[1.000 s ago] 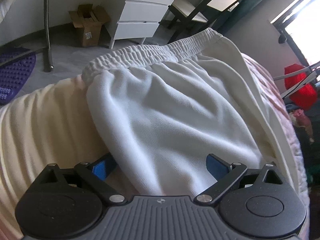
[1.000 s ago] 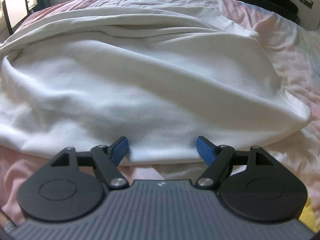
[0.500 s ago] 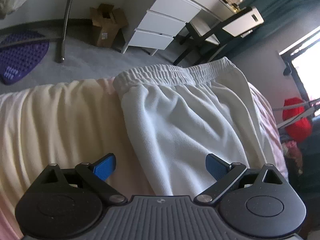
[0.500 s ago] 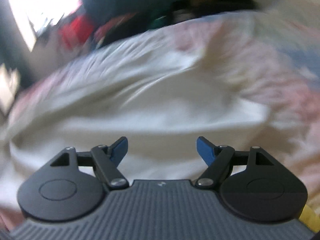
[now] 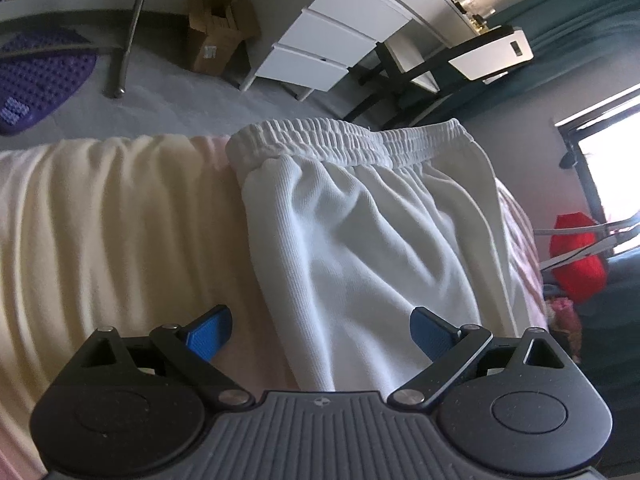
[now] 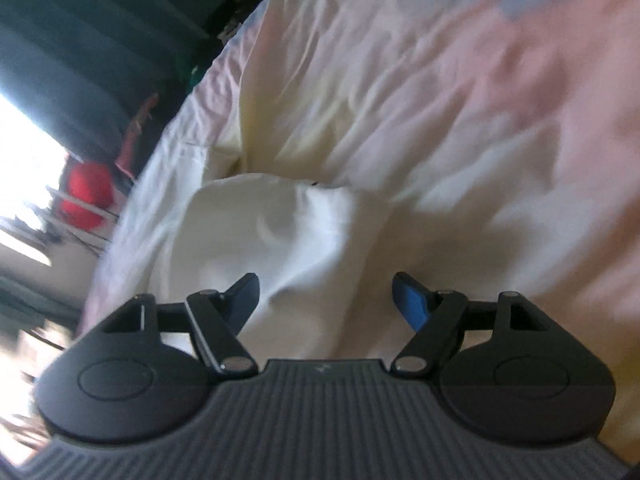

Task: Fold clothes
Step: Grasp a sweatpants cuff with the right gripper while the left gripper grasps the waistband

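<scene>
While the bed (image 5: pixel 100 220) fills both views, I see white pants (image 5: pixel 360 240) lying on it, long axis running from the elastic waistband (image 5: pixel 344 140) at the far edge back toward my left gripper (image 5: pixel 320 336). Its jaws stand wide, straddling the near fabric edge, gripping nothing. My right gripper (image 6: pixel 326 300) has just been narrowing, still unclamped, over the blurred other end (image 6: pixel 280 220). Left looks nearer.

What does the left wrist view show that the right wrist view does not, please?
Only the left wrist view shows the garment's elastic waistband, the white drawers and the cardboard box. Only the right wrist view, blurred, shows a corner of the white garment on pink bedding. Both show white cloth between an open tool's blue fingers, and a red object by the window.
</scene>
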The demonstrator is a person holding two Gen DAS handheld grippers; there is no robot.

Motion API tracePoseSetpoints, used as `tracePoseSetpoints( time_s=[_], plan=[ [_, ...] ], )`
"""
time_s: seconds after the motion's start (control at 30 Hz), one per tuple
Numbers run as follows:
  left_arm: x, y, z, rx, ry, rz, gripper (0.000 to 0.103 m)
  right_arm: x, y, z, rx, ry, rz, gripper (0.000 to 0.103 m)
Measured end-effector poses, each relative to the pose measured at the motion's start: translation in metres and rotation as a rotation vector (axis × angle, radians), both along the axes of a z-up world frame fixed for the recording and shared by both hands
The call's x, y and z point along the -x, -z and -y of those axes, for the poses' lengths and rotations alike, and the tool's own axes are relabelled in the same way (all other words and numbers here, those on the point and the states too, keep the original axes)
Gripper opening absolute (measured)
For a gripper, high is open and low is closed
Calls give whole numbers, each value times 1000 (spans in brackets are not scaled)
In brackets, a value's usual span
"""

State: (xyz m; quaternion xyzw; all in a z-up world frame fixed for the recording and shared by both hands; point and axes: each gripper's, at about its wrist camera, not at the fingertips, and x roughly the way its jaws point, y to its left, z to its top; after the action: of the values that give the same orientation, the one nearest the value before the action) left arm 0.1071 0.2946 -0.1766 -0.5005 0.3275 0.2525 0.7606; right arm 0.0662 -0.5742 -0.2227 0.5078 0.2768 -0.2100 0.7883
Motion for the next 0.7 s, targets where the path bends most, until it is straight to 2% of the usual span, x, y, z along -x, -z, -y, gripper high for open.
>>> tracePoseSetpoints(
  time_s=[0.03, 0.1, 0.13, 0.23, 0.37, 0.43, 0.47, 0.53, 0.57, 0.6, 0.63, 0.7],
  plan=[
    [0, 1, -1, 9, 7, 13, 96, -3, 3, 0, -32, 6, 26, 57],
    [-5, 5, -2, 57, 50, 60, 94, -11, 1, -4, -12, 0, 38, 44],
    [-8, 7, -1, 84, 77, 77, 91, -15, -2, -7, 12, -8, 46, 33],
    [-15, 6, 3, 39, 77, 54, 87, -28, -13, -7, 85, -21, 64, 16],
    [-21, 6, 1, 8, 52, 43, 77, -35, -22, -8, 158, -29, 41, 10],
    [-20, 4, -2, -24, 21, 38, 60, -40, -23, -8, 179, -24, 23, 9],
    [-19, 4, -6, -27, 12, 52, 55, -42, -23, -8, 190, -22, 13, 9],
    [-17, 3, -12, -35, -6, 79, 37, -36, -27, -10, 211, -15, 16, 9],
    [-18, 3, -15, -37, -4, 90, 32, -34, -29, -12, 224, -13, 20, 9],
    [-19, 3, -17, -39, -1, 101, 18, -34, -31, -14, 233, -11, 25, 9],
    [-17, 2, -20, -39, 0, 112, 12, -34, -33, -16, 243, -9, 33, 9],
    [-13, 1, -24, -32, -6, 144, 9, -27, -39, -17, 253, 1, 62, 9]
  ],
)
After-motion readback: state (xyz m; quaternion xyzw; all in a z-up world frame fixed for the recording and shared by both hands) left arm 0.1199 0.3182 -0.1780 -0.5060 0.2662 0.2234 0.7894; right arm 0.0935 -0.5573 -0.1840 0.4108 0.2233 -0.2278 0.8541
